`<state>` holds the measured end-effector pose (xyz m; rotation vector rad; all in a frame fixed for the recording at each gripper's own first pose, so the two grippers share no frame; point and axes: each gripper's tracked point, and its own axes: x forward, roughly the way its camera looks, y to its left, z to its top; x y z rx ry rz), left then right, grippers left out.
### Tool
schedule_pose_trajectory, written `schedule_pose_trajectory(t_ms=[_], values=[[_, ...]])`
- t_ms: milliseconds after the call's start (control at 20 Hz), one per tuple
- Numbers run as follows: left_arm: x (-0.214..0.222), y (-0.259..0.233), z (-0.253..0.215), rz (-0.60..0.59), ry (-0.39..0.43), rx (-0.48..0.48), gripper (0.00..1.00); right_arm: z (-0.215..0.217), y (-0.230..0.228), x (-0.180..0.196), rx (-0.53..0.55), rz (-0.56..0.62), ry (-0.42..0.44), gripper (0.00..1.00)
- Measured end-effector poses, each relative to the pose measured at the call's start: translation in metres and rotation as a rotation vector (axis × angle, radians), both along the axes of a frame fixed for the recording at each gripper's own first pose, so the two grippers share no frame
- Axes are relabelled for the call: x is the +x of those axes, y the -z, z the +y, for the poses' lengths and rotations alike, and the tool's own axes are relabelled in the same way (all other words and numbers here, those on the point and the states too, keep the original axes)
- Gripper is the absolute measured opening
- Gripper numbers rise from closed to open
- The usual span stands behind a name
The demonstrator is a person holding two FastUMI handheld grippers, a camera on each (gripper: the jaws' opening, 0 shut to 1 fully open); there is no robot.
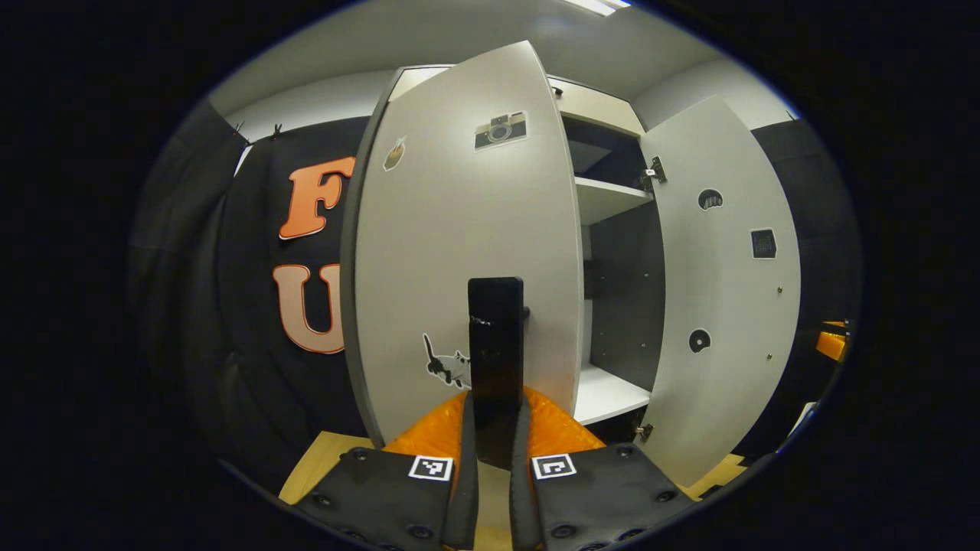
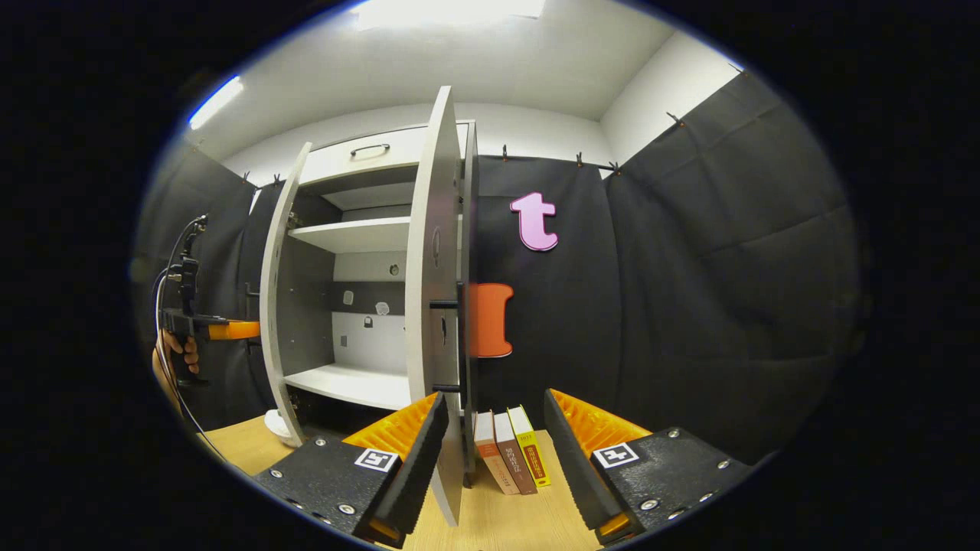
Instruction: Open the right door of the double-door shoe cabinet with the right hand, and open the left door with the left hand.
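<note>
The shoe cabinet (image 1: 605,199) stands on a wooden table with both doors swung out. In the left gripper view, the grey left door (image 1: 459,229) with stickers is right ahead. My left gripper (image 1: 496,428) is shut on its black upright handle (image 1: 496,337). The right door (image 1: 720,291) stands wide open to the right. In the right gripper view, the right door (image 2: 432,291) appears edge-on just ahead, its bottom edge beside my left finger. My right gripper (image 2: 494,398) is open and holds nothing. The left door (image 2: 276,306) and the other gripper (image 2: 199,325), held by a hand, appear at far left.
Bare white shelves (image 2: 352,233) show inside the cabinet, with a drawer (image 2: 367,149) on top. Three books (image 2: 509,451) stand on the wooden table (image 2: 521,520) right of the cabinet. A small white object (image 2: 276,425) lies by the cabinet's base. Black cloth walls surround the booth.
</note>
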<state>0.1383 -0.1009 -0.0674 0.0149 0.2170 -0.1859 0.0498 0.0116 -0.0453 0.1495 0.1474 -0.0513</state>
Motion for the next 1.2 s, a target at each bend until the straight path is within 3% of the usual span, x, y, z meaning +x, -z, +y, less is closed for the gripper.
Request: schedule_pose_trajectory(t_ms=[500,550,1200], values=[[-0.005,-0.007,0.035,-0.040,-0.093,0.049,0.24,0.021,-0.004,0.003,-0.024,-0.024,-0.047,0.78],[-0.007,-0.009,0.037,-0.044,-0.088,0.063,0.19,0.025,-0.004,0.003,-0.024,-0.024,-0.053,0.78],[-0.009,-0.015,0.075,-0.096,-0.152,0.137,0.18,0.064,-0.018,0.008,-0.069,-0.051,-0.099,0.85]])
